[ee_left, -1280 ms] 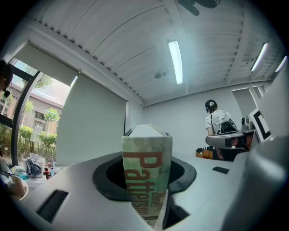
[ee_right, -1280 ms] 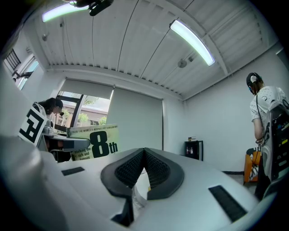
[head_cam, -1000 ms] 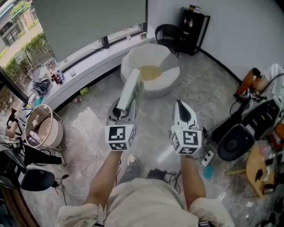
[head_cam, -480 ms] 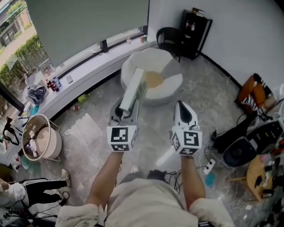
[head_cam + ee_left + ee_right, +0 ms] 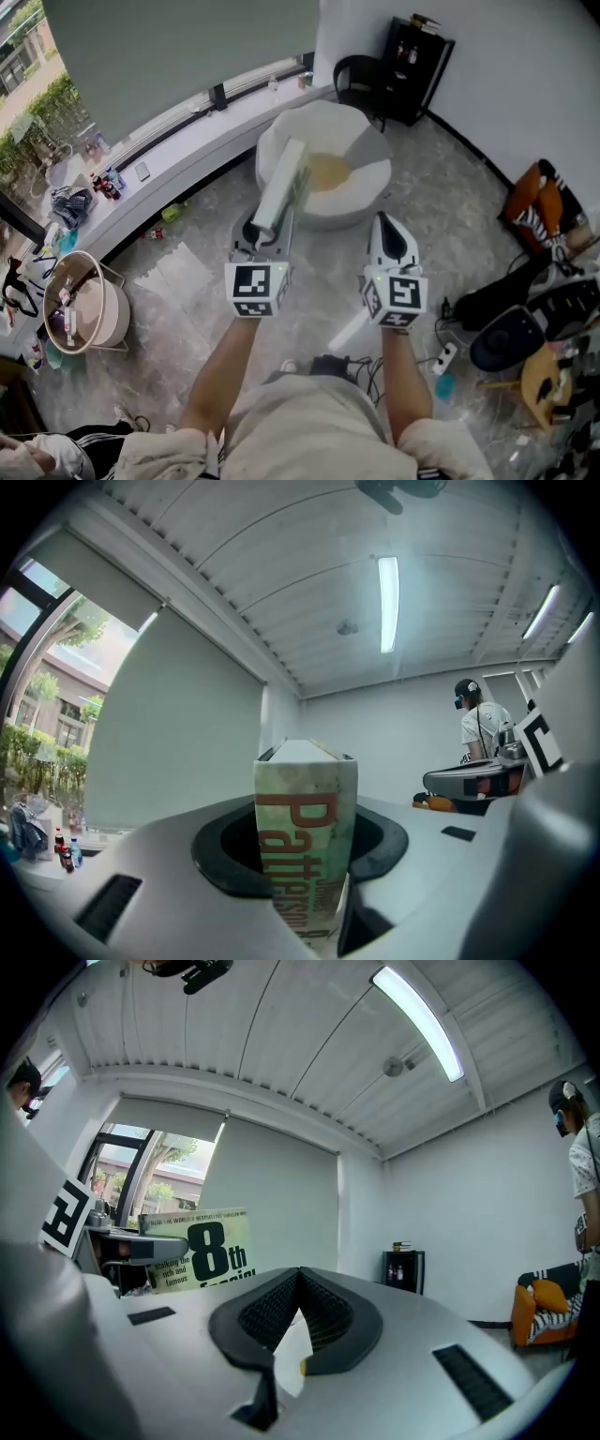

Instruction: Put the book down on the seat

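Book (image 5: 281, 183) is up off everything, clamped spine-up in the left tool (image 5: 265, 228), and in the left gripper view both jaws press flat on its covers. Right tool (image 5: 382, 221) rides alongside at 3 o'clock with its jaws together and nothing between them. So the pick-up looks done; the carry and the set-down are what's left. The white round seat (image 5: 361, 195) sits at 12 o'clock from the book, well apart from it, its yellowish cushion (image 5: 325, 172) bare and ready. Room to move looks good: open marble floor (image 5: 192, 281) runs straight from the person to the seat. Edges to mind: the curved window ledge (image 5: 187, 141) sweeps by at 10 o'clock, a black chair (image 5: 356, 75) stands just behind the seat, a black cabinet (image 5: 422, 56) at 1 o'clock, and a power strip (image 5: 443, 356) lies at 4 o'clock
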